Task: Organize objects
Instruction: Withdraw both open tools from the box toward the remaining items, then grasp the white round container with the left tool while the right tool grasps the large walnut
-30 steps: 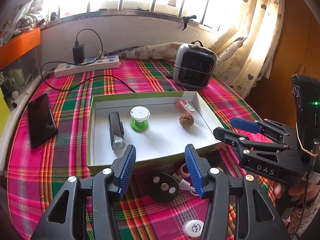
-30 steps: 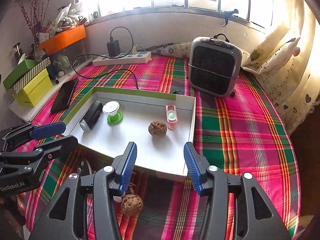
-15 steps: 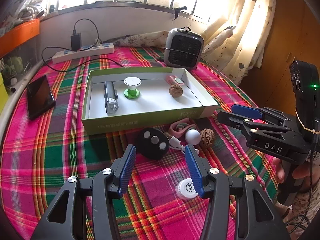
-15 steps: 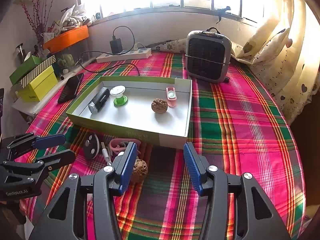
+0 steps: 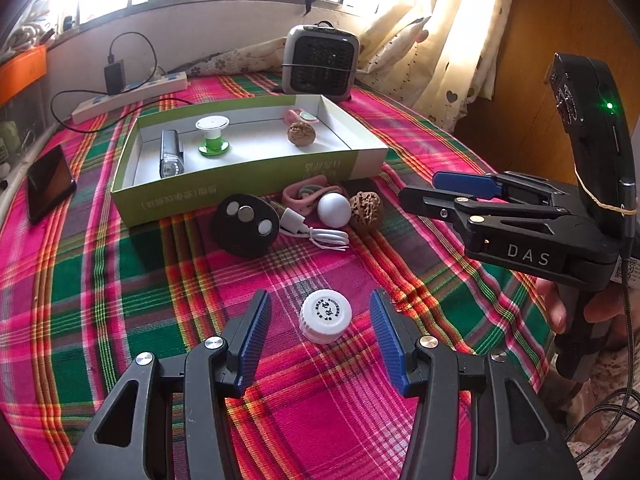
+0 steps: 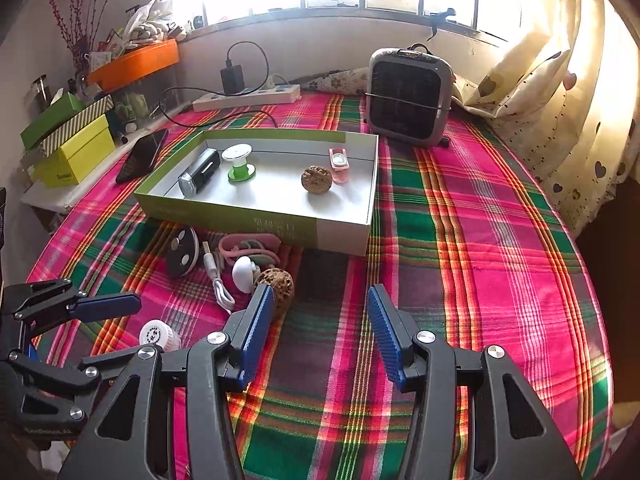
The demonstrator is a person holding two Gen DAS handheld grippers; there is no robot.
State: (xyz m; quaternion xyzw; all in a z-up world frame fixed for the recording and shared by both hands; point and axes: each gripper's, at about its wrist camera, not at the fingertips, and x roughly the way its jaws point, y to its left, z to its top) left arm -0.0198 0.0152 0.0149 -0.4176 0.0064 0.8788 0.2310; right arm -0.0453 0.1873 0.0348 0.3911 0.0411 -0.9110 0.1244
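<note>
A green-sided box holds a silver-black device, a green-and-white spool, a walnut and a small pink item. In front of it lie a black disc, a white cable, pink bands, a white ball and a second walnut. A white cap lies between my open left gripper's fingers. My right gripper is open and empty, beside the second walnut.
A grey heater stands behind the box. A power strip with charger lies at the back, a phone at the left. Green and yellow boxes and an orange tray sit on the left ledge. Curtain hangs right.
Both grippers have pulled back from the box toward the table's near edge. The loose items and the white cap have come into fuller view; both stay open.
</note>
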